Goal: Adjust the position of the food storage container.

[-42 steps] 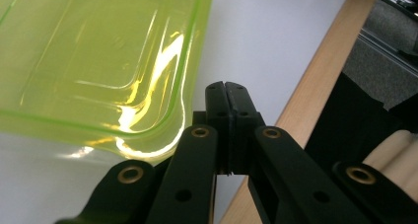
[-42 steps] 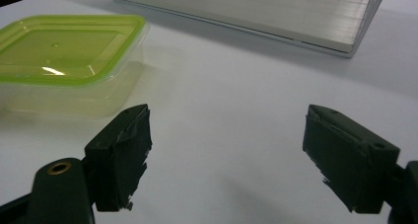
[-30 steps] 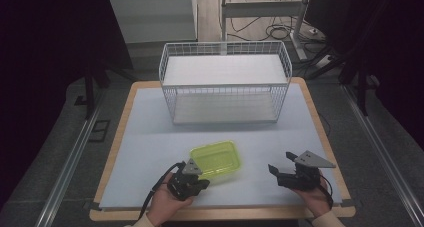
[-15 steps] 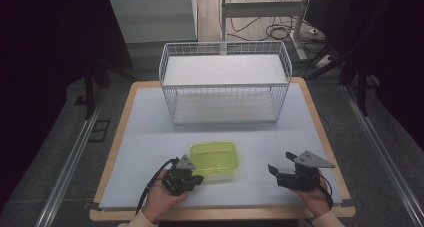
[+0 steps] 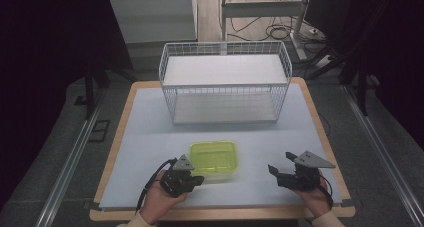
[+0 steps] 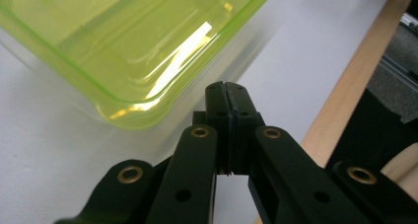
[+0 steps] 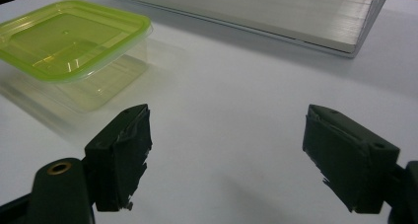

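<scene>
A clear container with a yellow-green lid (image 5: pixel 213 159) sits on the white table (image 5: pixel 150 137), in front of a white wire basket (image 5: pixel 225 82). The left gripper (image 5: pixel 192 179) rests just beside the container's near corner — jaws pressed together, holding nothing. The right gripper (image 5: pixel 273 170) waits well apart, jaws spread wide over bare tabletop.

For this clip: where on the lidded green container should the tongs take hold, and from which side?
Probably the overhanging rim of the green lid on the container, at an edge facing the person. The box lies flat and looks too broad to straddle, while the lip juts past the clear body. The open right tongs could come in low from its right side; the left tongs are shut.
</scene>
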The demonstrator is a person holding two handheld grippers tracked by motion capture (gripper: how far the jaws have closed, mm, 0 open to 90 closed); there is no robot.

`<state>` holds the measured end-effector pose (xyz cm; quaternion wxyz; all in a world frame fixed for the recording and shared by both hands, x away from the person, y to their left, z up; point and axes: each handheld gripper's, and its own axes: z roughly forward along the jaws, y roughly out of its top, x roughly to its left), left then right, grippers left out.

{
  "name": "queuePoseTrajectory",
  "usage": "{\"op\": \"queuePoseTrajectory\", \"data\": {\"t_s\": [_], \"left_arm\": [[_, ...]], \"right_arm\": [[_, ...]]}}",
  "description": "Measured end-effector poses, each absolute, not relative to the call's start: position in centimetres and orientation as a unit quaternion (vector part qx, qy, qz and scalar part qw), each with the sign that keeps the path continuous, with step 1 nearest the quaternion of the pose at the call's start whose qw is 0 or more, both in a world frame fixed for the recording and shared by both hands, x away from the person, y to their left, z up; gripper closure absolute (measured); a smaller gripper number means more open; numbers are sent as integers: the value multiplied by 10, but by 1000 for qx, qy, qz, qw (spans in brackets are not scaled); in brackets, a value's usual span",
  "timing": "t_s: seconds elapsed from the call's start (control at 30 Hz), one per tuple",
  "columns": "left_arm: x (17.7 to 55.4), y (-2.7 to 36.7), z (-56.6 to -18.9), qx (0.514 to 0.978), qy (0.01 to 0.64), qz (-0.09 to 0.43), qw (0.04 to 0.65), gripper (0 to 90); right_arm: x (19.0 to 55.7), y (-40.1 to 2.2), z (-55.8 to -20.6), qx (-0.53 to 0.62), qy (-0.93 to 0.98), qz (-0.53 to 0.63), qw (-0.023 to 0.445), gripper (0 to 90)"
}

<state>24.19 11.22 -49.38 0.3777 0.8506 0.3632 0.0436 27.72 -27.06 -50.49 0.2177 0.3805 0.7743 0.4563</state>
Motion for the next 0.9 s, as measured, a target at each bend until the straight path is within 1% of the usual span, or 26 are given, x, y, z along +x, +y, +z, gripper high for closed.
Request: {"op": "queuePoseTrajectory", "data": {"t_s": [0.1,0.13,0.2,0.27,0.3,0.33,0.37,0.4,0.43,0.47,0.53,0.67,0.9], "left_arm": [[241,119,-487,841,367,44,395,899],[241,126,-484,831,373,45,410,890],[241,131,-482,822,381,46,420,877],[242,142,-479,804,397,46,441,827],[242,147,-478,795,405,50,449,768],[242,152,-477,786,415,58,455,688],[243,157,-476,777,424,62,460,543],[245,165,-474,765,442,63,464,495],[245,165,-474,765,442,63,464,444],[248,172,-473,754,457,61,467,405],[252,178,-473,748,465,59,469,358],[261,187,-476,738,482,47,470,318],[271,199,-483,724,504,39,469,315]], "right_arm": [[278,-270,-504,382,773,458,214,183],[278,-268,-503,383,771,463,211,183],[278,-267,-502,383,771,464,209,183],[278,-263,-500,378,772,467,208,182],[279,-261,-499,375,772,469,206,181],[279,-259,-499,373,773,471,203,180],[280,-255,-498,369,774,474,198,175],[281,-254,-497,369,774,476,196,174],[281,-254,-497,369,774,476,196,174],[282,-253,-495,370,771,482,190,169],[282,-253,-495,373,768,486,186,164],[282,-255,-495,381,764,490,176,170],[281,-261,-495,392,759,491,168,175]]}}
